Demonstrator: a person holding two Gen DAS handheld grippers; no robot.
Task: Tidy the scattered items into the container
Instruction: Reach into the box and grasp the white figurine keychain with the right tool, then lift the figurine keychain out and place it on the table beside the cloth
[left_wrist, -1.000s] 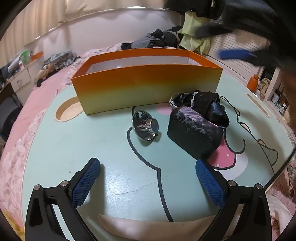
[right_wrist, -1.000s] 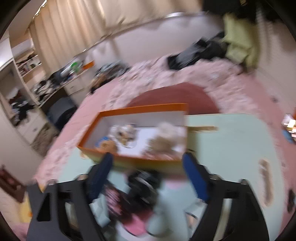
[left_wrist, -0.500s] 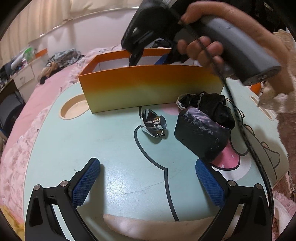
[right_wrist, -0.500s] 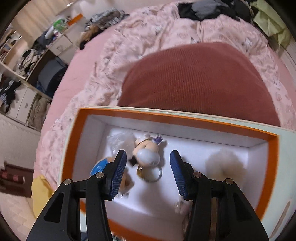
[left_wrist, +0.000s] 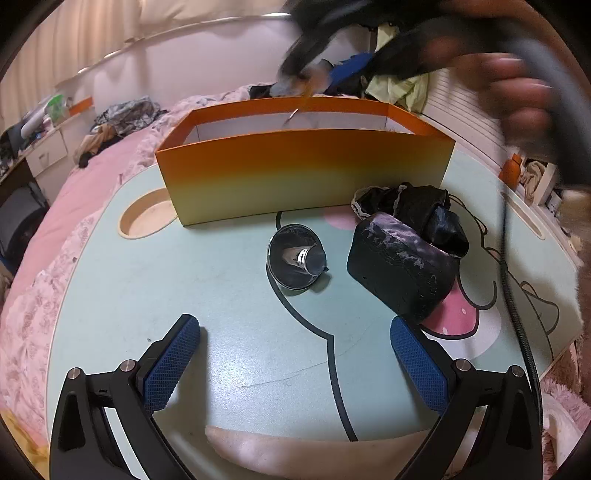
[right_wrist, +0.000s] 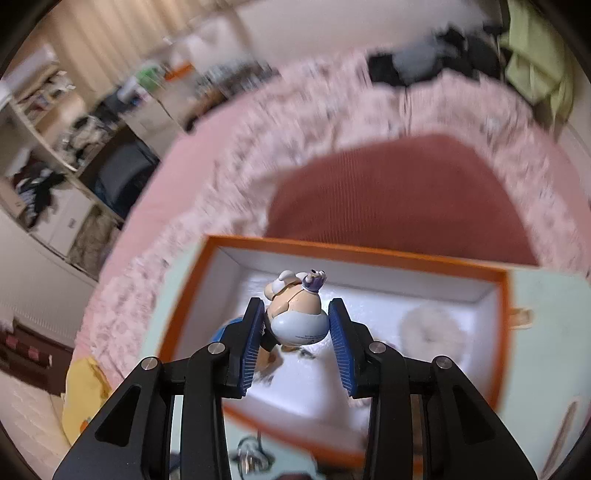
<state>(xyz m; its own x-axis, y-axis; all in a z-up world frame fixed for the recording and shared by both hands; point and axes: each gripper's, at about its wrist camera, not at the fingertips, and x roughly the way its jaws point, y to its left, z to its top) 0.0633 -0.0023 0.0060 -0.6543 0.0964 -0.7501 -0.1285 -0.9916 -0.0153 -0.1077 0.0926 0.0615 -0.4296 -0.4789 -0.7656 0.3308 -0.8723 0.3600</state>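
Item: orange cardboard box with white lining (right_wrist: 495, 291), the container, standing on the pale green cartoon-printed lap table (left_wrist: 184, 280) at 12 o'clock of the scattered goods

Contents: small plastic cartoon figure with round white belly (right_wrist: 295, 317); a blurred pale fluffy item (right_wrist: 432, 328) at 3 o'clock of it

Right gripper (right_wrist: 295, 336): half a second ago its blue pads stood apart above the figure on the box floor; now they are narrow and closing, with the figure between them, contact likely on both sides

Left gripper (left_wrist: 291, 362): wide, empty, unmoved over the table

Outstanding on the table: shiny metal funnel-shaped piece (left_wrist: 297, 260); worn black case (left_wrist: 400, 275) at its 3 o'clock; crumpled black satin cloth (left_wrist: 424, 206) touching the case

Assessment: a boxed item is being gripped again, probably to reposition; three items still await tidying
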